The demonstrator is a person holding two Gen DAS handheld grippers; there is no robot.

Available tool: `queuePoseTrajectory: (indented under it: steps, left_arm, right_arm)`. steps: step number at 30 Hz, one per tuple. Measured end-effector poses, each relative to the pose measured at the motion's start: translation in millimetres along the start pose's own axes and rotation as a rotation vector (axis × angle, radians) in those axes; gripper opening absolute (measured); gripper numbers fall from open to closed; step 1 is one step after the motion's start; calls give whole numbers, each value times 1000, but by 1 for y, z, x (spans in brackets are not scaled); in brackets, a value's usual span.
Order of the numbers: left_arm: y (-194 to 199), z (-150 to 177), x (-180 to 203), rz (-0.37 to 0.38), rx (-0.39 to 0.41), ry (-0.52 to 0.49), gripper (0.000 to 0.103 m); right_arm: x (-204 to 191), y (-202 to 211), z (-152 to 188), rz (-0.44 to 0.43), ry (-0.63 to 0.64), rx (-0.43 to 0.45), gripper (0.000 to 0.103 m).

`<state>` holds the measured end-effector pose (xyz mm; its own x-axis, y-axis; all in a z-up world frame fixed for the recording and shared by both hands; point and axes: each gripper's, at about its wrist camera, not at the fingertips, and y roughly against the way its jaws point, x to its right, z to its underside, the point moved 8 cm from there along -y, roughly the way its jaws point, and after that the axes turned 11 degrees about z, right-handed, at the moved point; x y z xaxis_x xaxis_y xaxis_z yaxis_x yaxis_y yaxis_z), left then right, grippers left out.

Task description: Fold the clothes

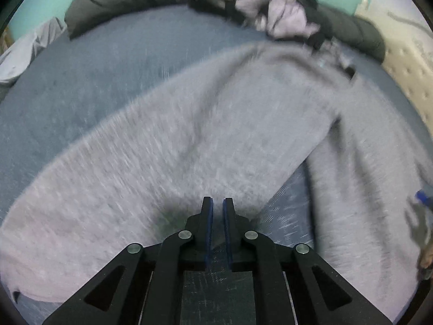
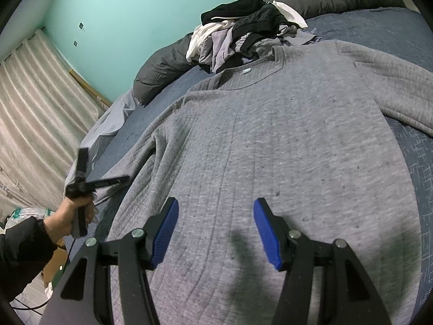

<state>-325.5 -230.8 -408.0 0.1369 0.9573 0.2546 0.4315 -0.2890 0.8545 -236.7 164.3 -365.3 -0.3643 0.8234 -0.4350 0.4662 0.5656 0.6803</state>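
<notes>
plainly, here is how things lie.
sweater: a grey long-sleeved sweater (image 2: 270, 146) lies spread flat on the blue bedspread (image 2: 406, 24), neckline toward the far clothes heap, body unfolded, hem toward the cameras.
sleeves: in the right wrist view the right-hand sleeve (image 2: 392, 86) stretches out to the side; the left-hand sleeve (image 2: 135, 157) runs down alongside the body. neither looks folded over the chest.
left gripper: the left gripper (image 1: 217, 203) has its jaws nearly together, a thin gap between the blue pads; it hovers over a sleeve of the sweater (image 1: 189, 135). no cloth shows between the pads. this view is motion-blurred.
right gripper: the right gripper (image 2: 216, 230) stands wide apart over the lower body of the sweater, holding nothing.
hand: a person's hand (image 2: 73, 214) holds the left tool beside the left-hand sleeve.
clothes heap: a pile of black, white and grey garments (image 2: 243, 27) sits unfolded past the neckline, against a dark duvet roll (image 2: 162, 65).
progress: judged from this, the sweater is laid out but not folded; sleeves and body are left, and the heap too. no folded stack is in view.
</notes>
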Motion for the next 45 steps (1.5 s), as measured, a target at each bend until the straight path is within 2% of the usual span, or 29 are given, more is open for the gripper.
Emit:
queuePoseTrajectory:
  steps: [5, 9, 15, 19, 24, 32, 35, 38, 40, 41, 42, 45]
  left_arm:
    - [27, 0, -12, -5, 58, 25, 10]
    - [69, 8, -54, -51, 101, 81, 30]
    - [129, 43, -146, -134, 165, 299, 56]
    - [159, 71, -195, -194, 207, 421, 58]
    - [175, 102, -232, -251, 247, 538, 59]
    - [176, 130, -260, -310, 258, 635, 60]
    - [172, 136, -261, -305, 257, 651, 60]
    - [171, 136, -258, -290, 267, 643, 58]
    - [170, 135, -254, -288, 259, 622, 34]
    - [170, 133, -251, -289, 250, 606, 13]
    - [170, 132, -249, -290, 241, 589, 8]
    - [178, 128, -241, -291, 245, 554, 7]
  right_arm:
    - [1, -1, -1, -3, -7, -1, 59]
    - [0, -2, -1, -4, -4, -3, 59]
    - [-5, -5, 2, 0, 13, -10, 59]
    - [-6, -8, 5, 6, 17, -16, 59]
    - [-7, -10, 7, 11, 20, -21, 59]
    - [-8, -12, 8, 13, 25, -25, 59]
    - [-9, -12, 8, 14, 24, -23, 59]
    - [-9, -12, 8, 14, 24, -22, 59]
    - [-8, -12, 9, 14, 25, -22, 59]
    - [-8, -12, 9, 14, 26, -22, 59]
    - [-8, -12, 9, 13, 27, -22, 59]
    - [-9, -12, 8, 11, 27, -21, 59]
